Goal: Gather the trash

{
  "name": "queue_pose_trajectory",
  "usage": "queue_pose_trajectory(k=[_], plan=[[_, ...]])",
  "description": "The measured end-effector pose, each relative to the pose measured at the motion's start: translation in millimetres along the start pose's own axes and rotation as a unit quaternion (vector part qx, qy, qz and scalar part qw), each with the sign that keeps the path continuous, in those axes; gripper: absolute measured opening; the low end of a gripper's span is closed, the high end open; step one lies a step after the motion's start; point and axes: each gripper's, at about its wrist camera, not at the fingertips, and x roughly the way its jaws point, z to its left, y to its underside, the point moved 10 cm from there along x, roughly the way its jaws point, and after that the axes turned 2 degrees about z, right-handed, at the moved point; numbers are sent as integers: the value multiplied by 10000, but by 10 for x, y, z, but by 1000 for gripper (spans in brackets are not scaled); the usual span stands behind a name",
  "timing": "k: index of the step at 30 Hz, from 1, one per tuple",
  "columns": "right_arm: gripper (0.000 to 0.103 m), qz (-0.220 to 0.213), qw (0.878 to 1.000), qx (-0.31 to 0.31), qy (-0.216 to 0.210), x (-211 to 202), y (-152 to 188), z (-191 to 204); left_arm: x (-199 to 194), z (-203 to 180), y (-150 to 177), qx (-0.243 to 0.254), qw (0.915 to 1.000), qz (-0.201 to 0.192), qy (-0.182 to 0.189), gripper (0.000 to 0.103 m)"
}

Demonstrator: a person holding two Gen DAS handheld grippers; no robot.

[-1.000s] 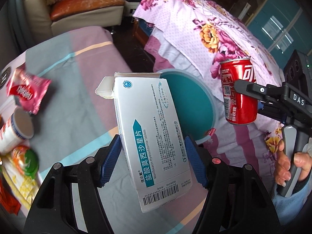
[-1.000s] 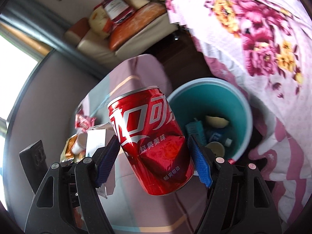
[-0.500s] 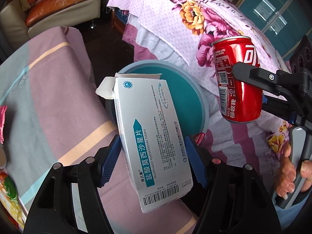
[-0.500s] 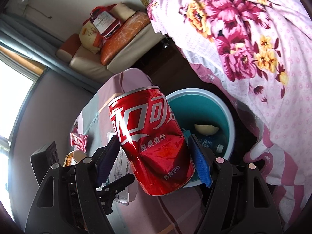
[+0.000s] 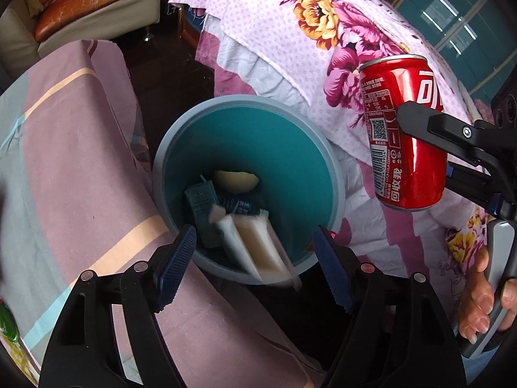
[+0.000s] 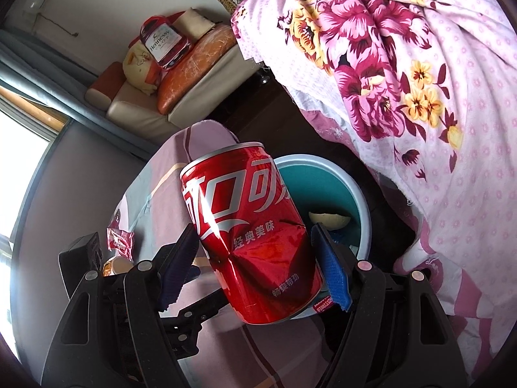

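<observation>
- Left wrist view: the left gripper is seen over the teal bin, jaws spread apart and just opened wider, nothing pressed between the pads.
- A white box is seen blurred below the jaws, at the near inner wall of the bin, touched by neither pad.
- Trash at the bin bottom is made out: a pale peel-like piece, a dark teal carton; the rest is too dark to tell.
- The bin is placed on the dark floor between the striped pink-and-grey cloth and the floral bedspread.
- Right wrist view: the right gripper is clamped on a red cola can, both blue pads pressed on its sides, a dent visible in the can wall.
- The can is held tilted, in front of and above the bin, not inside it.
- The right hand is seen on the gripper handle at the right edge of the left view.
- A red snack wrapper is seen on the cloth, well apart from the bin.
- A cushioned sofa is seen in the background.
</observation>
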Motion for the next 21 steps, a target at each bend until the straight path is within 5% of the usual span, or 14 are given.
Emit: queue_pose_trajectory(k=[9, 12, 21], plan=[[68, 158, 9998, -70, 125, 149, 49, 34, -46, 138, 28, -210, 9998, -9, -41, 80], [68, 197, 9996, -102, 176, 196, 56, 50, -91, 186, 37, -239, 9996, -70, -103, 91], [63, 257, 9979, -330, 489, 301, 67, 87, -193, 376, 107, -368, 9989, -179, -232, 91]])
